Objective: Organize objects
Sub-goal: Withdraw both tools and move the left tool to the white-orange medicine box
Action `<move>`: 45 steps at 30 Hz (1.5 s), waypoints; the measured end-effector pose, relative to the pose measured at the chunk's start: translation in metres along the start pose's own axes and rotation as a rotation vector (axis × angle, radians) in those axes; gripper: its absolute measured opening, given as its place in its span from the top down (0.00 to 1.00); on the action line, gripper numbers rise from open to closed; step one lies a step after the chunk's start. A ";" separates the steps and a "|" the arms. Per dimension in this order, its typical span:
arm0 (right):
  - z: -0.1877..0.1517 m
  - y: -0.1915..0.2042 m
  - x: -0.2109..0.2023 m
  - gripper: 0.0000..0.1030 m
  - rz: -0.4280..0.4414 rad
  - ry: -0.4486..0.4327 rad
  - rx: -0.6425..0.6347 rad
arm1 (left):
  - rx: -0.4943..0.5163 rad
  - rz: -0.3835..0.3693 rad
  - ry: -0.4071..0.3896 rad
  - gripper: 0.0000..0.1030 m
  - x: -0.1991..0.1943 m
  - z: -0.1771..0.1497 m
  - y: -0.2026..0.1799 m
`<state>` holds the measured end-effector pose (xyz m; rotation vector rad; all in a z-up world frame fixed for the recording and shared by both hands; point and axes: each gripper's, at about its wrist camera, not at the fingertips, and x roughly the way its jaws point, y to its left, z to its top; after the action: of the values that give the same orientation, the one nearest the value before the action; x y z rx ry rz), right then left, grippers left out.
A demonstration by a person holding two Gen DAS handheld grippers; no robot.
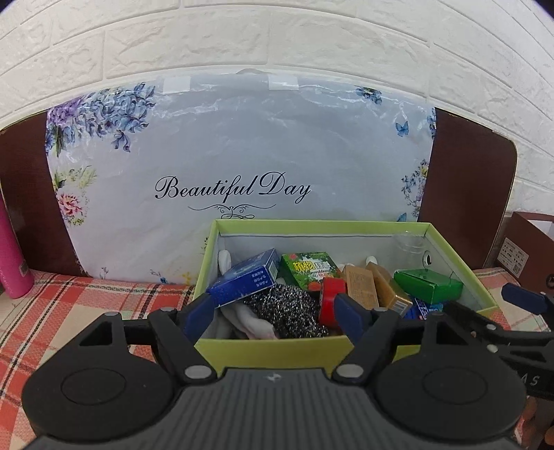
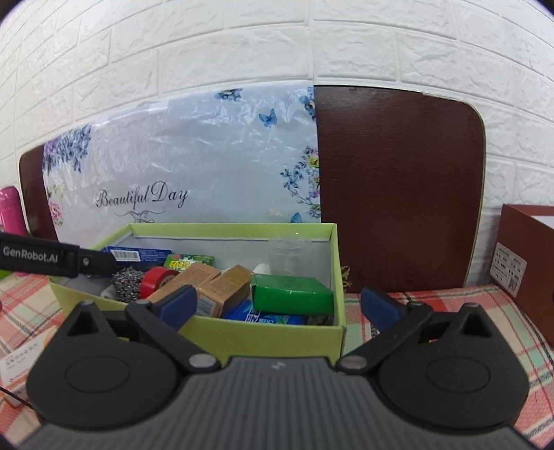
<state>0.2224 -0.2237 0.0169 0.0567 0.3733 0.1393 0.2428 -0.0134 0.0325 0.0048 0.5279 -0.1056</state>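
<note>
A pink bottle (image 1: 14,256) stands at the far left of a plaid tablecloth (image 1: 69,304) in red, white and pale green, before a floral plastic bag (image 1: 242,155) printed "Beautiful Day" that leans on a dark brown board (image 2: 398,187) against a white brick-pattern wall (image 1: 277,31). At centre sits one open lime-green cardboard box (image 1: 277,349), its inside lined grey, crowded with small goods: one blue carton (image 1: 246,277) tilted on its side, one steel wool scourer (image 1: 287,311), a bit of white cloth (image 1: 249,322) beneath it, one green packet with Chinese lettering (image 1: 308,270), one roll of red tape (image 1: 329,297), two tan cartons (image 1: 374,287) lying side by side, one plain green box (image 1: 429,285) and one clear plastic cup (image 2: 289,258) in the far right corner. A blue wrapper (image 2: 256,315) lies under the green box. The left gripper (image 1: 273,311) hovers over the box's near left wall, its blue-padded fingers (image 1: 199,311) spread apart with nothing between them; its arm, seen from the right wrist view, reads "GenRobot.AI". The right gripper (image 2: 280,304) hangs at the box's near right corner, jaws wide, one pad over the box, the other over the cloth outside, gripping nothing. A brown shoebox (image 2: 529,249) with a white label, too small to read, stands at the far right
</note>
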 end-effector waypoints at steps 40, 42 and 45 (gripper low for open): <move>-0.090 0.011 -0.114 0.00 0.030 0.239 0.127 | -0.079 0.116 0.142 0.20 -0.072 -0.106 0.053; -0.090 0.013 -0.114 0.00 0.036 0.241 0.123 | -0.052 0.116 0.139 0.20 -0.060 -0.099 0.061; -0.092 0.015 -0.114 0.00 0.040 0.251 0.118 | -0.013 0.078 0.152 0.20 -0.035 -0.090 0.071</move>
<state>0.0819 -0.2224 -0.0261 0.1643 0.6315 0.1645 0.1744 0.0638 -0.0293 0.0211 0.6797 -0.0259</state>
